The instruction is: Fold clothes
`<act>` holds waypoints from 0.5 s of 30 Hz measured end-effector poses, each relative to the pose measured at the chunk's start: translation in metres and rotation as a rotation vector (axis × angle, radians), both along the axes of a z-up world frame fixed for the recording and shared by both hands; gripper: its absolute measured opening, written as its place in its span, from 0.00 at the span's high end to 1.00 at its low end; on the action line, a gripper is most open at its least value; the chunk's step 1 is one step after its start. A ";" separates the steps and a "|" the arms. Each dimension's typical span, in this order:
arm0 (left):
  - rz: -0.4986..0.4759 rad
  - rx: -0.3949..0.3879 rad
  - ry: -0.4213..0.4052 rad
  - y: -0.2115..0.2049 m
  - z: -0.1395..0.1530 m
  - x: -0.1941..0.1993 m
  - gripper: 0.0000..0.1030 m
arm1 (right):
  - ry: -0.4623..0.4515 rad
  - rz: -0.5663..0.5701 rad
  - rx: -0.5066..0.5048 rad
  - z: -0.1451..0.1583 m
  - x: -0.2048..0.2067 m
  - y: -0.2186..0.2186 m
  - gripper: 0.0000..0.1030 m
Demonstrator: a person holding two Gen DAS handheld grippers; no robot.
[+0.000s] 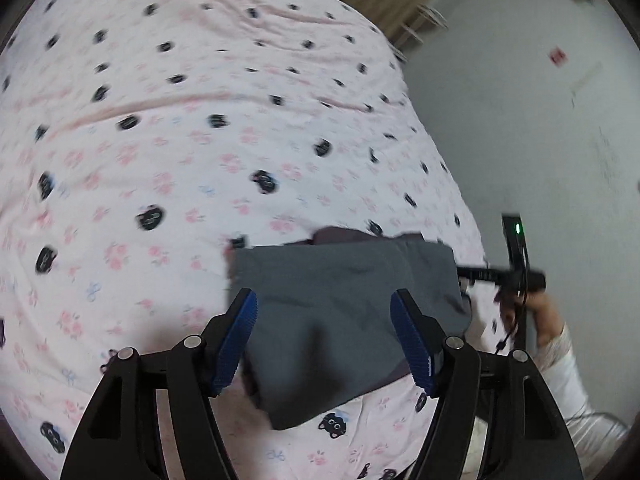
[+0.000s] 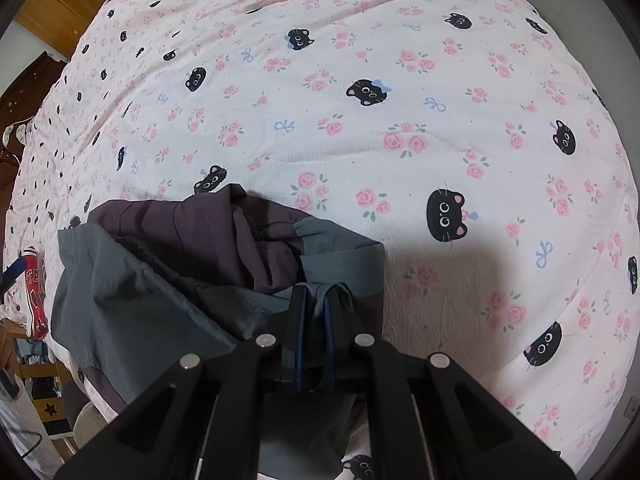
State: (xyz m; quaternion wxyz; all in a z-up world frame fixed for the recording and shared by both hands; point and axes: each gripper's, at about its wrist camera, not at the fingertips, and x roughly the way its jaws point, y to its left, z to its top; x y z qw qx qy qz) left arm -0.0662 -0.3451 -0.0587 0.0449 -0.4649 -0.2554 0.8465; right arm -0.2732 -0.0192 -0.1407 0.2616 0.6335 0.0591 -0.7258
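Here, right gripper [image 2: 316, 308] clamped on the grey-and-purple garment [image 2: 168, 280], probably pinning an edge for the fold. Left gripper [image 1: 324, 324] wide open above it, holding nothing. Garment toward six o'clock on the bedsheet [image 2: 400, 100].

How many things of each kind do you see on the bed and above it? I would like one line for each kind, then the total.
Grey and dark purple fabric garment: 1
Pink bed cover printed with black cats and roses: 1
Black two-finger tool with blue pads: 2, the left tool open over the garment, the right tool shut on the garment
Total: 4
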 end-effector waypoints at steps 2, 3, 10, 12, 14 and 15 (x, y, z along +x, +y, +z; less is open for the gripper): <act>-0.046 -0.028 -0.018 0.019 -0.006 -0.008 0.38 | 0.003 -0.001 -0.001 0.002 -0.001 -0.001 0.91; -0.057 -0.039 -0.034 0.025 -0.010 -0.011 0.38 | 0.005 -0.002 -0.001 0.003 -0.001 -0.001 0.91; -0.016 -0.195 -0.174 0.047 -0.061 -0.041 0.38 | 0.009 -0.003 0.001 0.006 -0.004 -0.001 0.91; -0.003 -0.202 -0.204 0.046 -0.076 -0.047 0.38 | 0.009 -0.004 0.002 0.006 -0.005 -0.001 0.91; 0.007 -0.194 -0.233 0.047 -0.090 -0.051 0.37 | 0.009 -0.010 0.001 0.006 -0.007 0.001 0.91; 0.011 -0.191 -0.241 0.047 -0.095 -0.052 0.37 | 0.009 -0.012 0.000 0.006 -0.008 0.001 0.91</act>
